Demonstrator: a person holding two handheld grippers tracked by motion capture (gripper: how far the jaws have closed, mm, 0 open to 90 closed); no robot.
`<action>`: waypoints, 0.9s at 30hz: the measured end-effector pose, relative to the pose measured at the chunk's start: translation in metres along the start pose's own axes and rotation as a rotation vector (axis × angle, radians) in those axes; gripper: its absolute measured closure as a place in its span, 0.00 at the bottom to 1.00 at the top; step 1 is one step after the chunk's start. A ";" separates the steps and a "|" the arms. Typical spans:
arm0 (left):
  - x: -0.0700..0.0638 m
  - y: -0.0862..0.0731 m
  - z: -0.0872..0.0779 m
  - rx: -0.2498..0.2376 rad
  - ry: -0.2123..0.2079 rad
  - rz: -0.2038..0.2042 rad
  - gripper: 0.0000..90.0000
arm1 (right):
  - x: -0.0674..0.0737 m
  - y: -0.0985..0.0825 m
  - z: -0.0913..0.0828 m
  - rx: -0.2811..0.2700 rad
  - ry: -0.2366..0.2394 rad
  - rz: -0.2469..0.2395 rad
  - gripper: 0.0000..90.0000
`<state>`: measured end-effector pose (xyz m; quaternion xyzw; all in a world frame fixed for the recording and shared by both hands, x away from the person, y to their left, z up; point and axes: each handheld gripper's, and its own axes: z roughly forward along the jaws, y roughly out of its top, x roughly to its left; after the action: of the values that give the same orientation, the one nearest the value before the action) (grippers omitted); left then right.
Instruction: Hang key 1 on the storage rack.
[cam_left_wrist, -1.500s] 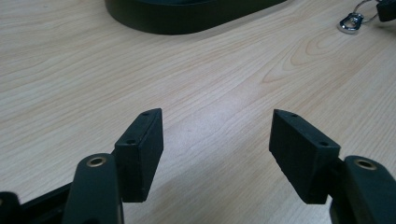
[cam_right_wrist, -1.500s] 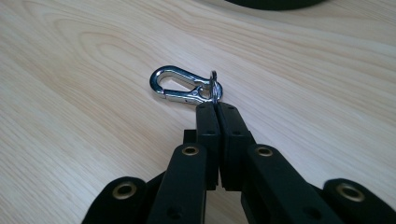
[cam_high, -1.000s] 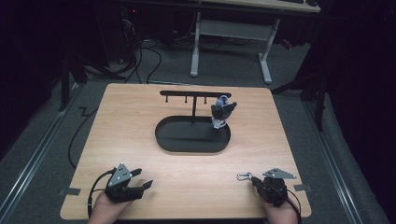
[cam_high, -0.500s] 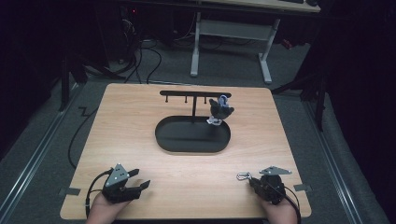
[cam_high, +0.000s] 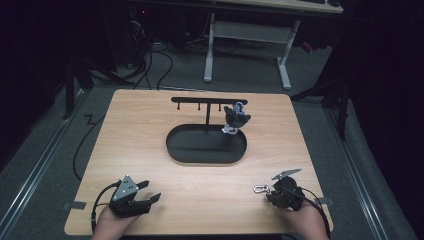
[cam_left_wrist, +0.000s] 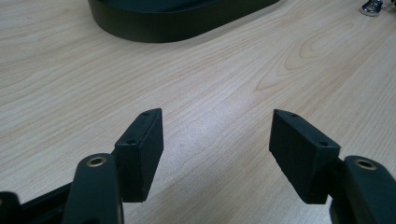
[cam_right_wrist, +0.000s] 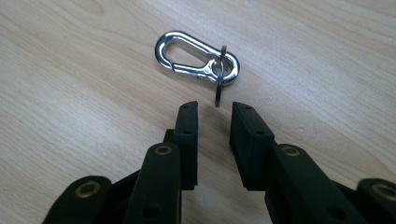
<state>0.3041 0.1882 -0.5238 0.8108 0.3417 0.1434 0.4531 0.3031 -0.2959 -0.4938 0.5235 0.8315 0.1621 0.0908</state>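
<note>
A silver carabiner (cam_right_wrist: 205, 72) with a dark split ring lies flat on the wooden table (cam_high: 150, 125), just beyond the tips of my right gripper (cam_right_wrist: 214, 109). The jaws have just been opening; they stand a little apart, and the ring sits in front of them, not between the pads. In the high view the carabiner (cam_high: 259, 189) lies left of the right gripper (cam_high: 270, 194) near the front right edge. My left gripper (cam_high: 150, 191) rests at the front left. Its jaws are wide open (cam_left_wrist: 217, 126) over bare wood.
A black stand with an oval base (cam_high: 175, 150) and a hooked crossbar (cam_high: 209, 100) is in the table's middle. A small dark keychain figure (cam_high: 235, 119) hangs from the bar's right end. The base's rim (cam_left_wrist: 154, 32) lies ahead of the left gripper.
The right gripper's jaws have parted and it has drawn back slightly from the carabiner, which stays on the table. The left gripper has not moved.
</note>
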 end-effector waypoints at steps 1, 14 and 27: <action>0.000 0.000 0.000 0.000 -0.001 -0.001 0.40 | -0.001 0.001 0.001 0.012 -0.009 -0.006 0.81; -0.001 0.000 0.000 0.002 0.000 0.001 0.40 | -0.003 0.027 -0.004 0.105 -0.010 -0.046 0.82; 0.000 0.000 0.000 0.005 -0.003 0.000 0.40 | -0.007 0.038 -0.004 0.169 0.013 -0.021 0.99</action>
<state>0.3037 0.1881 -0.5241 0.8121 0.3413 0.1415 0.4517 0.3368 -0.2881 -0.4765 0.5196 0.8482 0.0938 0.0426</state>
